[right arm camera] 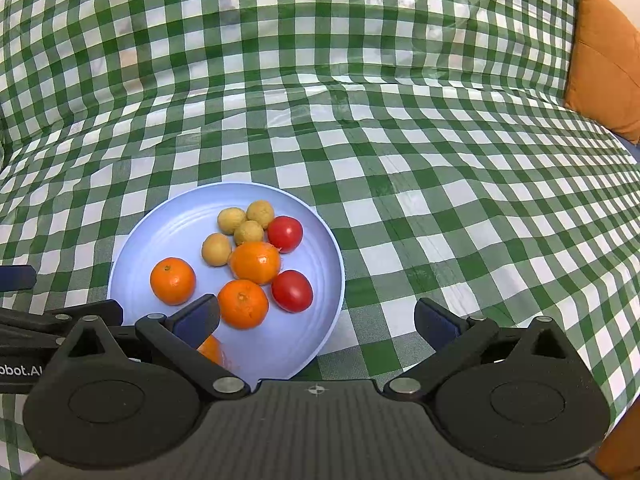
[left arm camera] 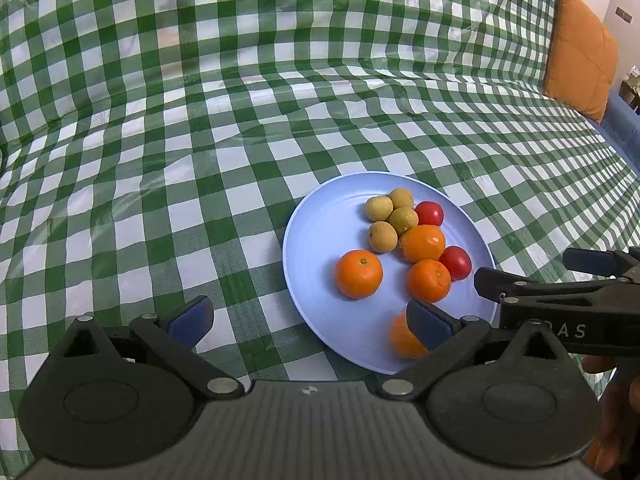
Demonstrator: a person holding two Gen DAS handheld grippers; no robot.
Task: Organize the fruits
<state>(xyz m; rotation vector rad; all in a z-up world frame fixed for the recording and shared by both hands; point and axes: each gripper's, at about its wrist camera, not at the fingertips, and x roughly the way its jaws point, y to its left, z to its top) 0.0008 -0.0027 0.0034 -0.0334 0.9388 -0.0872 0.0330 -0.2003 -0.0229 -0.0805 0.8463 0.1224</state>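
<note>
A pale blue plate (left arm camera: 320,240) (right arm camera: 168,224) lies on the green checked cloth, holding several oranges (left arm camera: 359,274) (right arm camera: 173,281), several small yellow-brown fruits (left arm camera: 383,237) (right arm camera: 216,249) and two red tomatoes (left arm camera: 429,213) (right arm camera: 292,291). My left gripper (left arm camera: 310,322) is open and empty, with its right finger over the plate's near rim, partly hiding one orange (left arm camera: 402,338). My right gripper (right arm camera: 318,320) is open too; its left finger covers the same near orange (right arm camera: 212,350). The other gripper's fingers (left arm camera: 532,284) (right arm camera: 60,316) show at each view's edge.
The green and white checked cloth (left arm camera: 200,160) (right arm camera: 440,200) covers the whole surface and rises in folds at the back. An orange cushion (left arm camera: 580,60) (right arm camera: 604,60) stands at the far right edge. A hand (left arm camera: 616,400) shows at the lower right.
</note>
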